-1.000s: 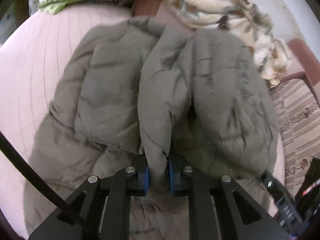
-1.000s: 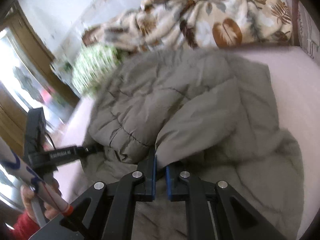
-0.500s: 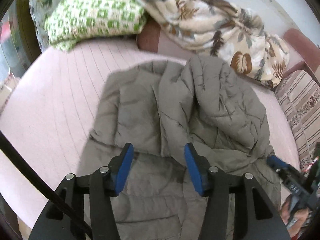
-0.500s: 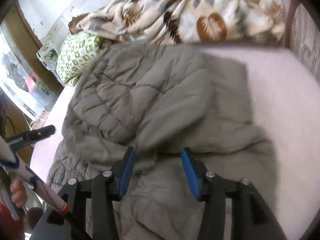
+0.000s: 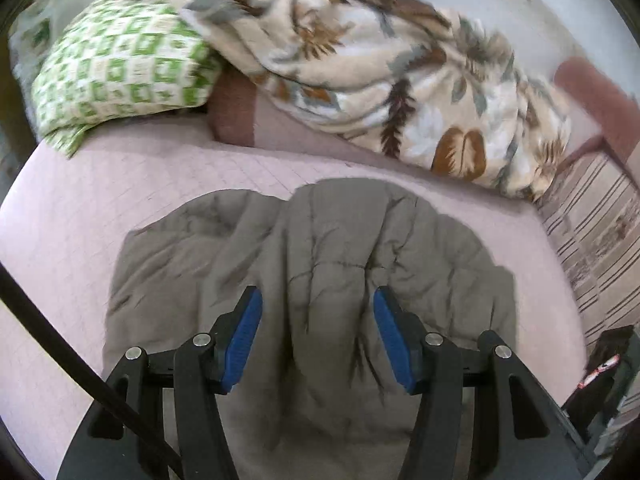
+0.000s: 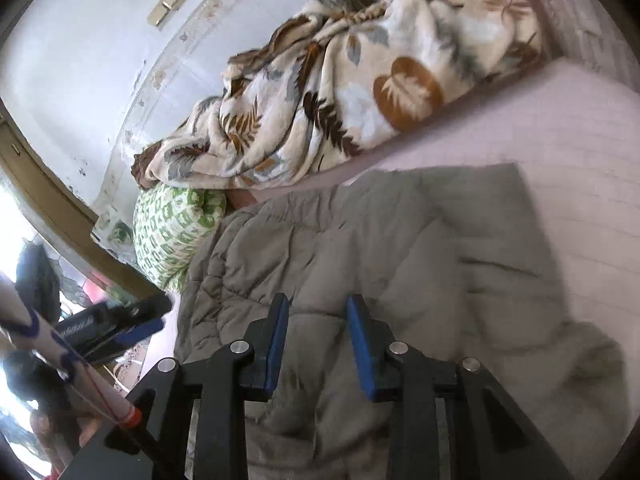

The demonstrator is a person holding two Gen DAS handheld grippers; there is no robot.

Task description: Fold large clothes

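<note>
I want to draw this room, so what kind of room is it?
Probably a bedroom. A grey puffy jacket lies on a pink quilted bed, with a green patterned pillow and a leaf-print blanket heaped by the wall.

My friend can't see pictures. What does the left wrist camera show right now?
A grey quilted jacket lies partly folded on a pink bed, with the left gripper hovering above it, jaws opening and holding nothing. Behind sit a green-and-white pillow and a leaf-print blanket.
</note>
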